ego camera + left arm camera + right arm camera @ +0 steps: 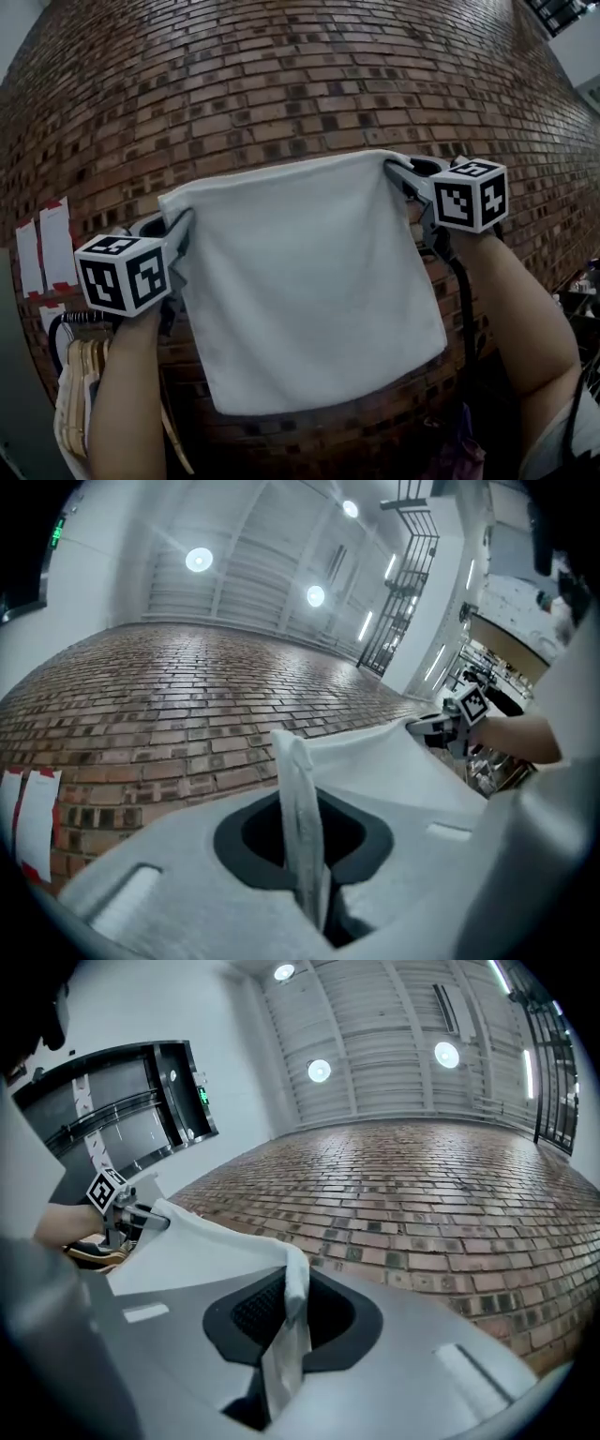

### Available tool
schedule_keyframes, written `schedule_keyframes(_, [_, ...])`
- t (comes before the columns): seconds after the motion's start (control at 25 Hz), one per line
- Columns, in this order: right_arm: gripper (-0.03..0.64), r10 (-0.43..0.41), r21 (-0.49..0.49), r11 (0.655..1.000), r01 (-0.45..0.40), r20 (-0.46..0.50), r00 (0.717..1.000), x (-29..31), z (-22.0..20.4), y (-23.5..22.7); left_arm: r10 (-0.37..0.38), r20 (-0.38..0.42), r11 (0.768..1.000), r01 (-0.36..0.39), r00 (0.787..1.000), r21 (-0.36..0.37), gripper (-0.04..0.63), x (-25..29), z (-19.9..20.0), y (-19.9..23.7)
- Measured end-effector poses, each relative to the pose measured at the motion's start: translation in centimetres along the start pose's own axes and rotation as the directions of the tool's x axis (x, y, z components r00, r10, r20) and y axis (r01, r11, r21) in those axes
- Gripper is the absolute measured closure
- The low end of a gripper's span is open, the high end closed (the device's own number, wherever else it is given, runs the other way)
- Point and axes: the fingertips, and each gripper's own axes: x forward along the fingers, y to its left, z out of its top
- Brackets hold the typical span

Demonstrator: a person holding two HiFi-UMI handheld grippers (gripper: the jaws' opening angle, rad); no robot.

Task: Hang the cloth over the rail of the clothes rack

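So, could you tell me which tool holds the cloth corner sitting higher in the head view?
The right tool, at the picture's right; the left tool grips the lower corner of the cloth.

Plain white cloth point(309, 281) up front; behind it, a red-brown brick wall point(281, 84) speckled with darker bricks. Black-and-white square markers on the left gripper point(178, 230) and right gripper point(398, 173). Pale hangers point(77, 394) low left.

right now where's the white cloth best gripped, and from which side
Grip the cloth at its two top corners, each from its outer side, as the left hand-held gripper and right hand-held gripper do. It hangs flat below the top edge, so corner grips keep it spread.
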Motion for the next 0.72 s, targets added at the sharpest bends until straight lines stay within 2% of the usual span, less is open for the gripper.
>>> schedule_keyframes(0.2, [0.588, -0.007, -0.021, 1.0, 0.005, -0.098, 0.995, 5.5, -1.6, -1.8, 0.021, -0.086, 0.999, -0.017, 0.996, 0.051, 0.572, 4.5, -0.8, 3.0])
schedule_keyframes(0.32, [0.588, -0.014, -0.047, 0.999, 0.004, -0.219, 0.976, 8.0, -4.9, -2.6, 0.005, -0.205, 0.994, 0.018, 0.979, 0.111, 0.572, 7.2, -3.3, 3.2])
schedule_keyframes(0.4, [0.588, -0.021, -0.085, 0.996, -0.006, -0.311, 0.95, 9.1, -7.7, -2.8, -0.019, -0.309, 0.985, 0.071, 0.951, 0.158, 0.572, 8.4, -5.6, 2.9])
schedule_keyframes(0.56, [0.588, -0.001, -0.125, 0.99, -0.064, -0.463, 0.886, 10.0, -12.3, -2.0, -0.06, -0.475, 0.962, 0.178, 0.878, 0.207, 0.572, 9.4, -10.2, 2.2])
schedule_keyframes(0.64, [0.588, 0.017, -0.146, 0.983, -0.113, -0.537, 0.844, 10.2, -14.3, -1.4, -0.084, -0.545, 0.946, 0.238, 0.834, 0.219, 0.572, 9.4, -12.4, 1.7])
schedule_keyframes(0.72, [0.588, 0.028, -0.165, 0.974, -0.157, -0.595, 0.803, 10.2, -15.8, -1.0, -0.098, -0.608, 0.919, 0.306, 0.788, 0.248, 0.572, 9.5, -14.2, 0.9])
